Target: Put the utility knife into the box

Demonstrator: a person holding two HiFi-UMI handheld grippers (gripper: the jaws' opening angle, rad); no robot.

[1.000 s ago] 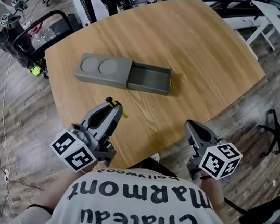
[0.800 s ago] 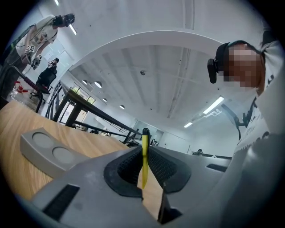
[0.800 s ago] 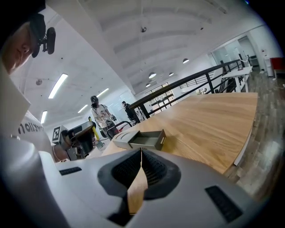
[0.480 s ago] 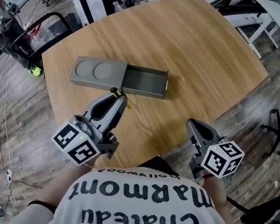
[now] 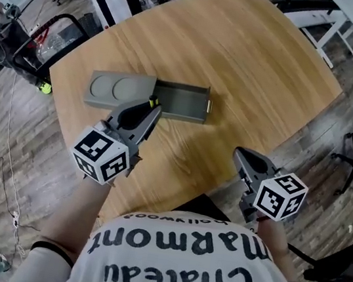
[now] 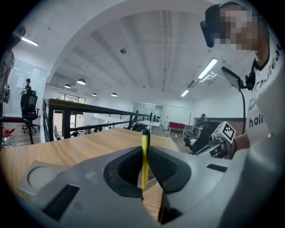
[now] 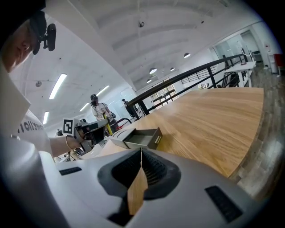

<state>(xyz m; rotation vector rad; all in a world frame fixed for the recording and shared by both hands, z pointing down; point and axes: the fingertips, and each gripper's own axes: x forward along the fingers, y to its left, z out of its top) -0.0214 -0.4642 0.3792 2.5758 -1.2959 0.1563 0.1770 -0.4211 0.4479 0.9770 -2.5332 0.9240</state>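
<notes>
Left tool is clamped tight on the yellow utility knife. It's pinched edge-on between the pads with its black tip poking out past them, which I reckon makes it easy to aim the thing nose-first. I've got it hanging just at the near edge of the grey box, right beside the pulled-out tray, so the knife isn't in yet. My guess is a short push forward and a drop will do it. Right tool is closed on nothing, parked low over the near edge of the table, well clear so it doesn't get in the way.
</notes>
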